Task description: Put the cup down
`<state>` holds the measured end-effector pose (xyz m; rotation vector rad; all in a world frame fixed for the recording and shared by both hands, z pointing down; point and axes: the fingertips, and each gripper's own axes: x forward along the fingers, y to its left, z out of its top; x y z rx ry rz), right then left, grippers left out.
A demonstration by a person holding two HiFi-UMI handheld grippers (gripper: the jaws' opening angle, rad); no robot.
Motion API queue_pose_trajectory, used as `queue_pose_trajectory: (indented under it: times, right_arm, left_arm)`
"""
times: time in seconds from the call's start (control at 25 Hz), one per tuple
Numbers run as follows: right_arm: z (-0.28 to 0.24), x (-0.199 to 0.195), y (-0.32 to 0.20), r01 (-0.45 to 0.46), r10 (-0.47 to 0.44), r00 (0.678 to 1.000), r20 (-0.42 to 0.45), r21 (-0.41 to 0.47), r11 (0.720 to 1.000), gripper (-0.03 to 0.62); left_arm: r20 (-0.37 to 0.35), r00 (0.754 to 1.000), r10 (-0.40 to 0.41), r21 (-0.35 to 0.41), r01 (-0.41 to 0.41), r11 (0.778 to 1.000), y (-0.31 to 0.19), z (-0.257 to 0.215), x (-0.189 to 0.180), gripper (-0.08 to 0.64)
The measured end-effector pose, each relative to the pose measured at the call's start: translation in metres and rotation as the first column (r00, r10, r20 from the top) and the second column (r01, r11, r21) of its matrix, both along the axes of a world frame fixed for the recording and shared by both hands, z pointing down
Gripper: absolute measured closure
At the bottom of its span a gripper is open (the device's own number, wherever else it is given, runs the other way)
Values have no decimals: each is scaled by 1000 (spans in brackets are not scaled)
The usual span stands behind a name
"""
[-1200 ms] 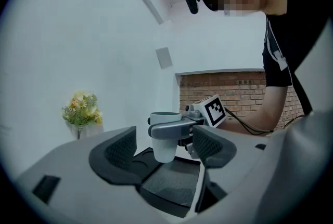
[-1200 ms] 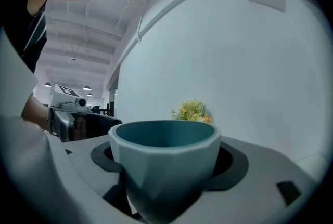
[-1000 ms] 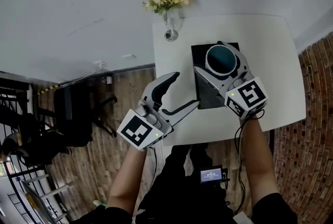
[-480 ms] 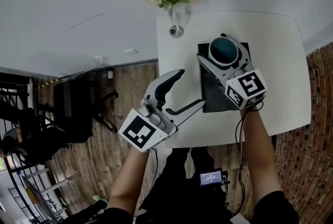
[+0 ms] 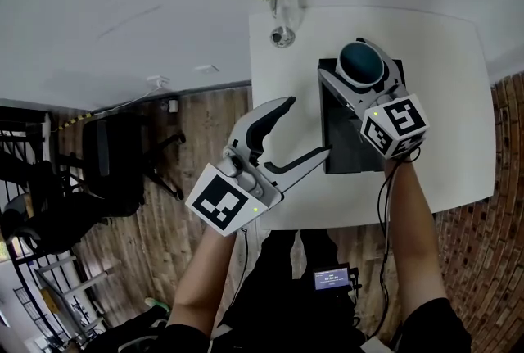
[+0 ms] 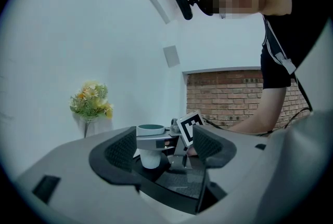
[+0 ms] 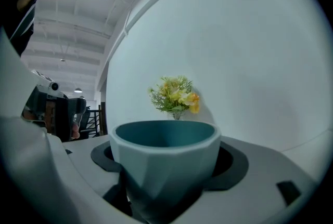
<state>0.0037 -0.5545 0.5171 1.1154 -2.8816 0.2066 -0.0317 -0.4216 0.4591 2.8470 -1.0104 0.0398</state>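
Head view: right hand-held gripper (image 5: 357, 69) pinching the teal cup (image 5: 361, 61) by its sides, over the far end of the black mat (image 5: 344, 151) on the white desk (image 5: 442, 56). Left hand-held gripper (image 5: 308, 127) sits just left of the mat near the desk's left edge, jaws spread, nothing between them. Flowers in a glass vase (image 5: 283, 15) stand beyond the mat's far left corner, well clear of the cup

Left gripper view: jaws apart and empty. The gap between them frames the cup (image 6: 150, 158) upright over the mat, clamped just below its rim by the right hand-held gripper. Cup base is right at mat level, can't tell if it touches. The flowers (image 6: 91, 101) are to the left behind the mat, a brick wall (image 6: 229, 95) to the right beyond it

Right gripper view: cup (image 7: 165, 160) fills the space between the jaws, both dark pads tight against its faceted sides, upright, teal inside with nothing visible in it. The flowers (image 7: 175, 95) are straight behind the rim against the white wall. The mat is hidden below the cup here
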Motion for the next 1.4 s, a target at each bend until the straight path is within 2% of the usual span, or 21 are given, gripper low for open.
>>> queue_pose_trajectory:
  times: [0.52,0.76,1.08,1.28,1.4]
  right_arm:
    - [11,-10,1,19,-15,998,-67,63,998,172]
    - [12,-7,5,15,-9,998,-67,85,996,172]
    - [10,-4,4,2,1,999,-44,62,998,169]
    - [6,-2,4,-5,6,1000,-26,43,999,59]
    - [4,2,5,-14,15,1000,-25,39,999,51]
  left_arm:
    - [-2,1000,-13,-10,13,1000,-1,7,-7,230]
    - [-3,1000,-7,-10,7,1000,0,5,-6,230]
    - [0,1000,-6,-15,6,1000,0,4,-6,231]
    - [-3,1000,-1,-4,1,1000,3,-1,-2,231]
    - [-3,1000,0,-2,0,1000,5,-2,-1,230]
